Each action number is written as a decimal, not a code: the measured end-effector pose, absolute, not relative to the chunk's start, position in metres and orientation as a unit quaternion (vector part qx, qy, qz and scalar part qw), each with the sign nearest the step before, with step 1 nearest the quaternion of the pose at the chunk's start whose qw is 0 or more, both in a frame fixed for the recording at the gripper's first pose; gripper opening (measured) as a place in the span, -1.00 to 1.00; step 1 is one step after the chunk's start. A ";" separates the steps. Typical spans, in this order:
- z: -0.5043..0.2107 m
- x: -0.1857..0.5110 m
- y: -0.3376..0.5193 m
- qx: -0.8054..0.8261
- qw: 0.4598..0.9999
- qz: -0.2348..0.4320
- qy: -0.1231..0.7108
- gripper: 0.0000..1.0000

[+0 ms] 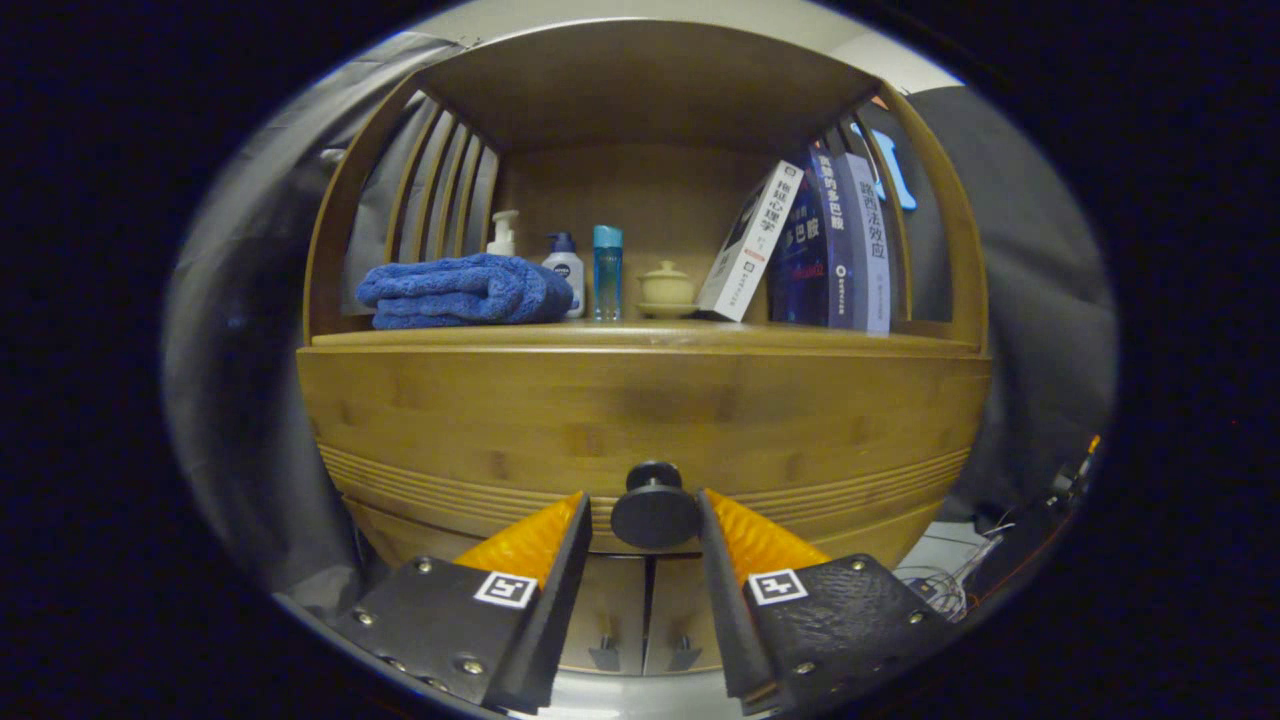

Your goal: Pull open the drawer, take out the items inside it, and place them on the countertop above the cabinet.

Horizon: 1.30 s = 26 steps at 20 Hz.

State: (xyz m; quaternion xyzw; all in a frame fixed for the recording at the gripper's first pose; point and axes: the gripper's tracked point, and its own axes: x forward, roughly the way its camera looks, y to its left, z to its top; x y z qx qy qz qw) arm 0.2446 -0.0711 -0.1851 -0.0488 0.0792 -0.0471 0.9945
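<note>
Drawer front sits shut just below the countertop, its dark round knob lying between our fingers. The gripper brackets the knob closely, but we cannot tell whether both pads press on it or only flank it. To do this step well, we judge we should clamp squarely behind the knob's head, then draw straight back along the drawer's travel, without lifting or twisting, so the knob does not slip free. The countertop already carries a blue towel, bottles, a small lidded pot and leaning books; the bare front edge looks the likeliest landing spot.
</note>
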 end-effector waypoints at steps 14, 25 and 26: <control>-0.185 0.256 -0.073 -0.120 0.988 -0.094 0.035 -0.12; -0.192 0.217 -0.072 -0.056 0.993 -0.060 0.085 -0.32; -0.192 0.210 -0.073 -0.055 0.993 -0.056 0.087 -0.31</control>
